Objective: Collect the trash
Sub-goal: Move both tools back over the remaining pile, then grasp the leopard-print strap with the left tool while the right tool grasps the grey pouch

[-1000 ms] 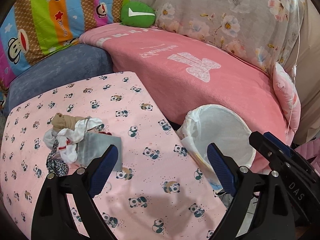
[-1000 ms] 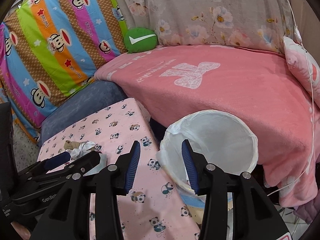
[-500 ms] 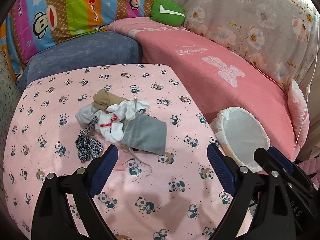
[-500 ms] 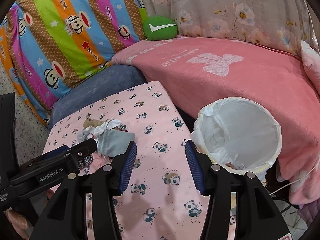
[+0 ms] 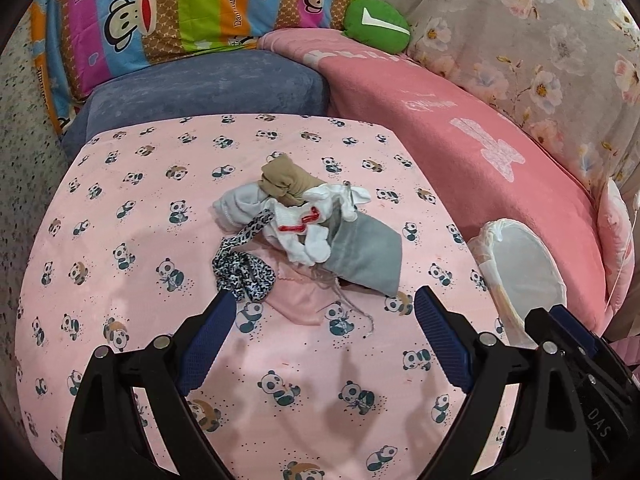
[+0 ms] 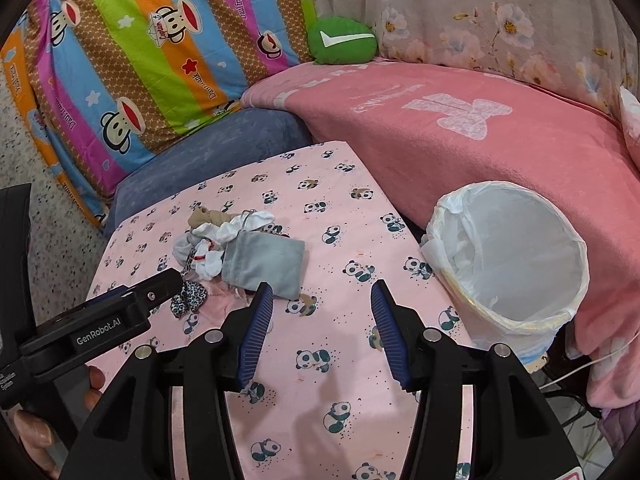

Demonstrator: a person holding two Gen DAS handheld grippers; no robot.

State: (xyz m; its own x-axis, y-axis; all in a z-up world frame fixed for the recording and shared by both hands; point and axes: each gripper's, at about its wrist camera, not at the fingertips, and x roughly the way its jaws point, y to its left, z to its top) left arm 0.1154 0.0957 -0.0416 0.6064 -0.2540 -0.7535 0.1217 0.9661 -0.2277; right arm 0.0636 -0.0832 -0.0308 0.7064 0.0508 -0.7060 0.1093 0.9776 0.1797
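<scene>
Both tools are seen over a table (image 5: 120, 240) covered in pink panda-print cloth. The left gripper (image 5: 322, 312) is held with its jaws wide apart and nothing between them; the blue pads (image 5: 208, 340) are aimed at the pile of trash (image 5: 296, 224) at 12 o'clock, evidently so one piece can be straddled on descent.

The pile is heaped near the table's centre: a tan bundle (image 5: 286, 182) on top, white socks (image 5: 304, 232), a grey pouch (image 5: 366, 258) at 4 o'clock of the heap, a leopard-print strip (image 5: 244, 270) at 7 o'clock, and a flat pink piece (image 5: 300, 300) nearest the jaws.

The right gripper (image 6: 322, 316) is noted with jaws apart and empty, having just been opening; only bare cloth lies between them. The pile sits at its 10 o'clock, the lined bin (image 6: 512, 256) at its 2 o'clock.

The bin is placed just off the table's edge, against the pink-covered sofa (image 6: 480, 140), presumably to keep carries short. No item is judged lifted yet.
</scene>
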